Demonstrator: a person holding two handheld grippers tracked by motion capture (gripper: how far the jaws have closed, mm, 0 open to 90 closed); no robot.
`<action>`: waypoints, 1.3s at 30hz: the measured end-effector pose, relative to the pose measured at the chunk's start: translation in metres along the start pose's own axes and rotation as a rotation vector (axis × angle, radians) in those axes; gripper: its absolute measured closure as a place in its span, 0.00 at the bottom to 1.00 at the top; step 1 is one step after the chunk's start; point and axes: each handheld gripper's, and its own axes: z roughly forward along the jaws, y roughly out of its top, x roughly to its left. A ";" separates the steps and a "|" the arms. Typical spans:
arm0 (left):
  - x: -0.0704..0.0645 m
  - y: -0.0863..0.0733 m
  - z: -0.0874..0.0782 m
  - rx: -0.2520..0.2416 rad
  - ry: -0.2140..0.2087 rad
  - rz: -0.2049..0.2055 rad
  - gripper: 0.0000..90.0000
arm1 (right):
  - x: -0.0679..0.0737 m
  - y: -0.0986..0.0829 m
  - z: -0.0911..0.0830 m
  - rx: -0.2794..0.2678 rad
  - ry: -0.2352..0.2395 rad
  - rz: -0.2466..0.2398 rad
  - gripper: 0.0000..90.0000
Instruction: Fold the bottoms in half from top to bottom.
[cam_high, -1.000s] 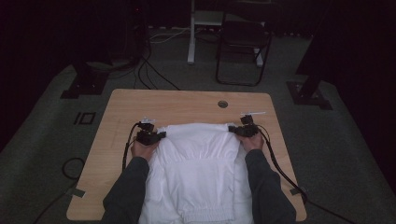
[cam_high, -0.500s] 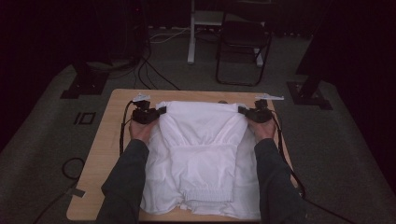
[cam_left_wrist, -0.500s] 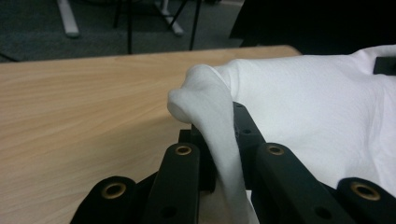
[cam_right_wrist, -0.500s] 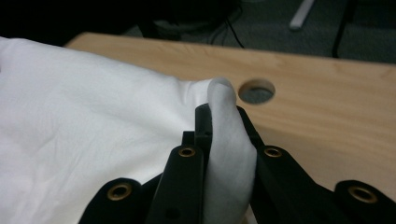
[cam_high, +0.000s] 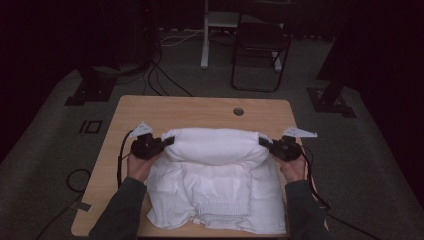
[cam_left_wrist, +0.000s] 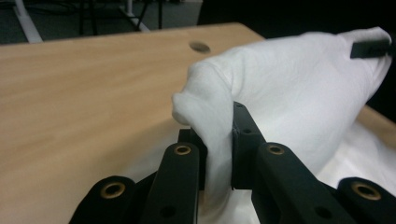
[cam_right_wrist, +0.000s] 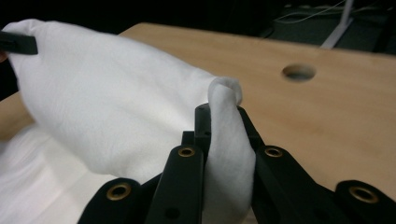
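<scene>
Wooden table (cam_high: 200, 111), puffed white garment (cam_high: 215, 145)

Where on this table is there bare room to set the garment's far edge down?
Bare wood runs along the table between its far edge, by the round hole, and the white garment lifted by the left gripper and right gripper. The near half is crowded with cloth.
</scene>
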 end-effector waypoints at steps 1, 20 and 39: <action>-0.005 -0.006 -0.002 0.018 0.008 0.014 0.92 | 0.004 -0.009 -0.004 0.012 0.001 -0.009 0.94; -0.032 -0.074 0.033 0.341 0.064 0.099 0.93 | 0.027 -0.093 0.005 0.258 -0.005 0.020 0.93; 0.017 -0.033 0.083 0.333 0.231 0.034 0.94 | 0.000 -0.056 0.064 0.275 -0.105 0.036 0.93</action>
